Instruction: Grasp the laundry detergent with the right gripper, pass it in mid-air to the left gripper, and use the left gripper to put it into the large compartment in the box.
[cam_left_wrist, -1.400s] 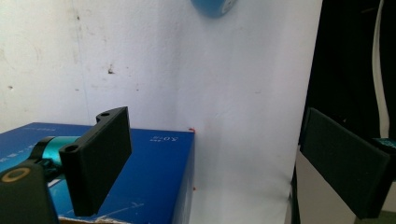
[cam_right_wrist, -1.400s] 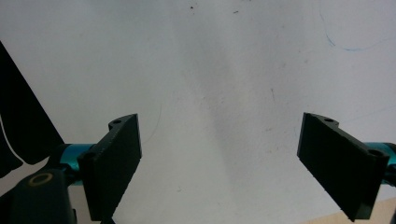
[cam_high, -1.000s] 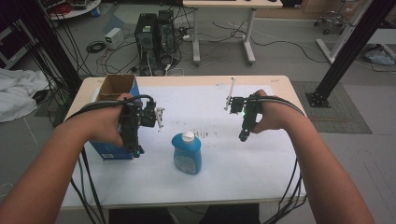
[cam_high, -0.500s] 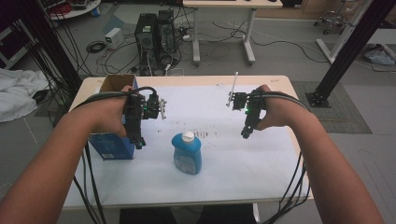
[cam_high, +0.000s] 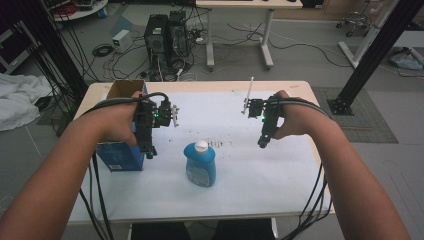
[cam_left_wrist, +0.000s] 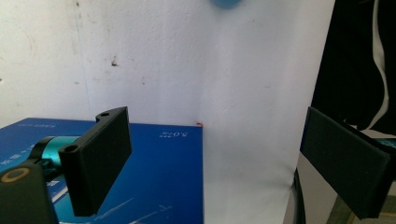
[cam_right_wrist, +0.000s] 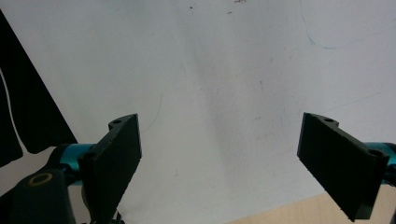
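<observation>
Both grippers were held above the white sheet (cam_high: 240, 165) covering the table (cam_high: 210, 86), nothing between the jaws of either.

Left gripper (cam_high: 149, 150) – jaws spread wide in its own view, empty. It was held over the near edge of the blue box (cam_high: 120, 157) at the table's left side; the box's blue face (cam_left_wrist: 154, 177) was seen directly below the left-hand jaw, white sheet under the other. The box's open cardboard top was seen toward the far left corner in the high view.

Right gripper (cam_high: 263, 142) – also released, jaws wide apart, bare sheet (cam_right_wrist: 224, 93) between them, with a strip of wooden table edge (cam_right_wrist: 289, 212) at the bottom of its view. It was held over the right half of the sheet, well apart from the left gripper.

Blue bottle (cam_high: 200, 165) with a white cap was lying on the sheet between the two grippers, nearer the person, just beside the box, touched by neither. Cables (cam_high: 97, 185) were trailed off the near table edge on both sides.
</observation>
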